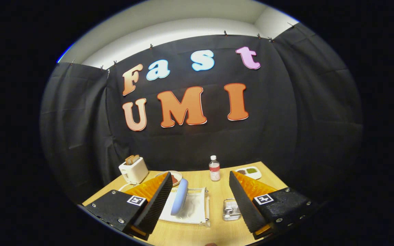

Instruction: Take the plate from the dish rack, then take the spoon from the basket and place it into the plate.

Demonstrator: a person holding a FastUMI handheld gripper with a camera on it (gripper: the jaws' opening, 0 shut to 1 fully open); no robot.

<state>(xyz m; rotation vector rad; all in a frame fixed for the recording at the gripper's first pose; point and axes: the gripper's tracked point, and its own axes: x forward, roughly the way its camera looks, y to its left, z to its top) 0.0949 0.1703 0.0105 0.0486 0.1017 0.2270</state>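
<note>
Gripper point(200, 177) is held above the near edge of the desk point(217, 232), looking forward and slightly down, fingers point(156, 201) spread wide apart and gripping nothing. Blue plate point(180, 196) stands on edge in the white dish rack point(197, 210), just ahead of the fingers and close beside the left one, not touched. Small wire basket point(231, 209) sits on the desk to the right of the rack, close beside the right finger; something metallic lies in it, too small to tell if it's the spoon. Beyond the fingers: toaster point(133, 169) with bread at far left, a round dish point(174, 177) with dark contents behind the left finger, a small bottle point(214, 168) at centre, and a white tray point(249, 172) with food at far right.
</note>
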